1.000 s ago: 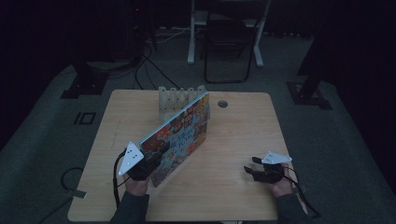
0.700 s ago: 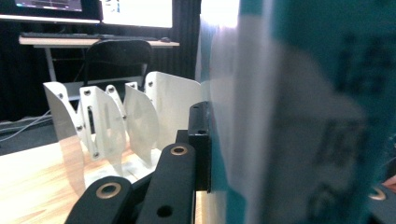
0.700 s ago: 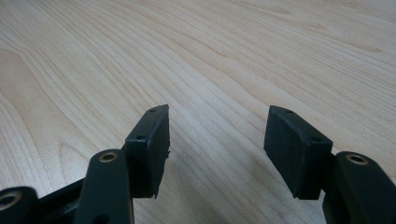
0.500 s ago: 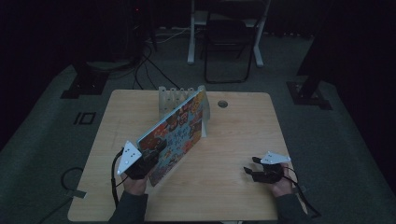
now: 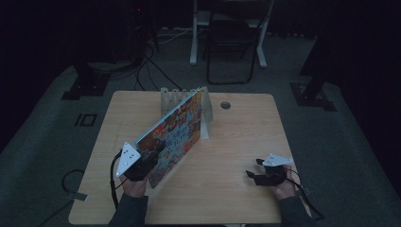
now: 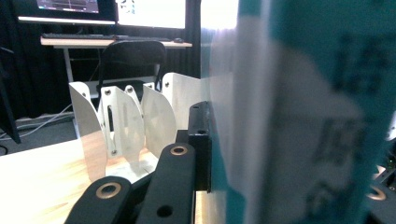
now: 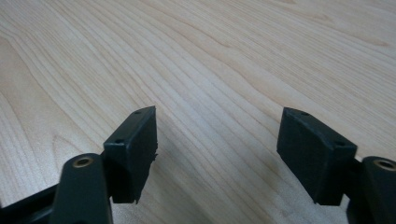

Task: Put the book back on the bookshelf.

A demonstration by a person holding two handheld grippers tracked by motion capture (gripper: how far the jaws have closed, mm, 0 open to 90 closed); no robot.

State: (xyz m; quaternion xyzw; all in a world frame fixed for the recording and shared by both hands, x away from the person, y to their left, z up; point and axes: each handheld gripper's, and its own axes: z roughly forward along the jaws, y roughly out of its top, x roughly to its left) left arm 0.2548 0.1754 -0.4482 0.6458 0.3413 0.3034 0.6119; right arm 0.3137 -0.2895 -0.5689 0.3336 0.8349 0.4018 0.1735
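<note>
Near the table's (image 5: 236, 142) front edge, 2 handheld grippers, 1 toward each front corner. Toward the front-left corner, left gripper (image 5: 142, 163) clamped on the lower end of a large colourful book (image 5: 177, 132), jaws closed against its cover. Toward the front-right corner, right gripper (image 5: 257, 174) low over bare wood, jaws spread wide apart with nothing between them. Book tilted on edge, rising from the front-left toward the table's middle, its far upper corner touching or just in front of a white slotted rack (image 5: 182, 97); cannot tell which. Rack upright at the middle of the back edge. Small round hole (image 5: 225, 105) in the tabletop just right of the rack.
</note>
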